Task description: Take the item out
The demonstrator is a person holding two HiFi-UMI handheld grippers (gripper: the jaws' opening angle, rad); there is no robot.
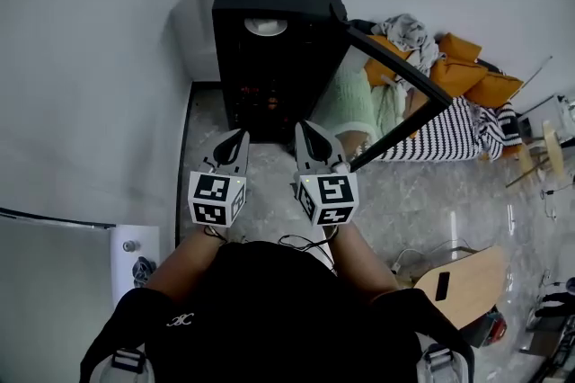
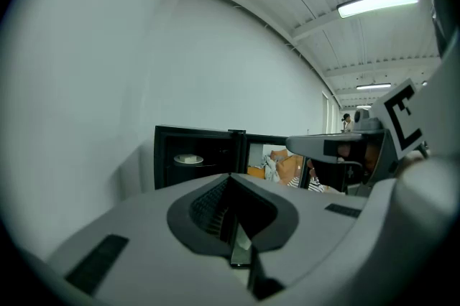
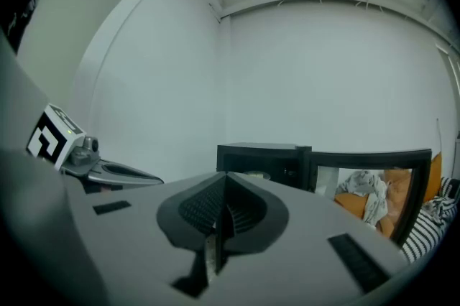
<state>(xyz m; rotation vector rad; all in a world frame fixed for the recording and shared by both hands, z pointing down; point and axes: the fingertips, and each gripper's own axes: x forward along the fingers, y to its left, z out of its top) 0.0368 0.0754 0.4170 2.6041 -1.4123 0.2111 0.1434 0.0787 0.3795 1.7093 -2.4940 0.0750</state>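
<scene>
A black cabinet [image 1: 269, 31] stands on the floor against the wall, its glass door [image 1: 395, 75] swung open to the right. A white round dish [image 1: 266, 26] lies on the upper shelf inside; it also shows as the dish [image 2: 188, 159] in the left gripper view and faintly as the dish [image 3: 256, 175] in the right gripper view. My left gripper [image 1: 235, 138] and right gripper [image 1: 305, 131] hover side by side just short of the opening, apart from the cabinet. Both are shut with nothing between the jaws, as seen at the left gripper [image 2: 231, 179] and the right gripper [image 3: 224, 179].
Orange cushions and crumpled clothes [image 1: 422, 48] and a striped cloth [image 1: 449, 134] lie right of the open door. A wooden board [image 1: 463, 282] lies at the lower right. A white unit [image 1: 135, 251] stands at the left by the wall.
</scene>
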